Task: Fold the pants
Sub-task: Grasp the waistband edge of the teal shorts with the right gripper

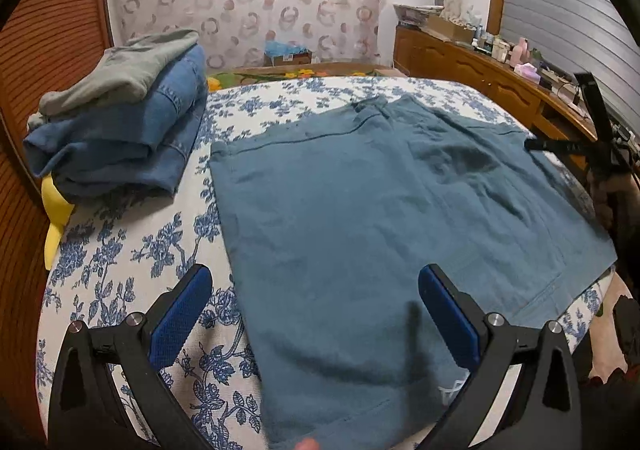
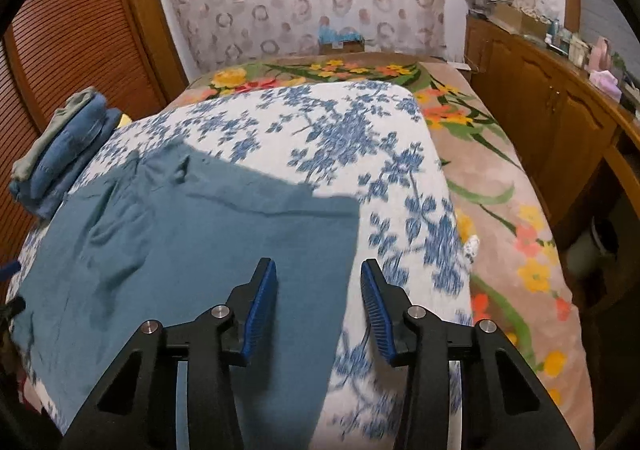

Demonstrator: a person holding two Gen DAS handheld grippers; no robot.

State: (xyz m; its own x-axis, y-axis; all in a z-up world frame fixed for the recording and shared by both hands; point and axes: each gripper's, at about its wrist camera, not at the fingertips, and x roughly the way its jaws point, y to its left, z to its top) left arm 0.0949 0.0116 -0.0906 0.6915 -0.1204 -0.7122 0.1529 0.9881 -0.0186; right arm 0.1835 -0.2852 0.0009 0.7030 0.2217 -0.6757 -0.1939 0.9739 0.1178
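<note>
The teal pants (image 1: 360, 217) lie spread flat on a bed, on a white cover printed with blue flowers (image 1: 132, 250); the cloth looks soft and matte, with a few shallow creases and a stitched seam near the far edge. Left of the pants sits a stack of folded clothes (image 1: 120, 129): thick blue denim with a grey-green piece on top, and something yellow poking out below. Beyond the pants a plush blanket with orange and yellow flowers (image 2: 500, 185) covers the rest of the bed. A wooden cabinet (image 2: 560, 117) runs along the right of the bed, slatted wooden doors on the left.

The left gripper (image 1: 314, 314) hovers over the near part of the pants, fingers spread wide and holding nothing. The right gripper (image 2: 318, 306) hangs above the right edge of the pants, its ribbed blue fingers (image 2: 262, 306) apart and empty.
</note>
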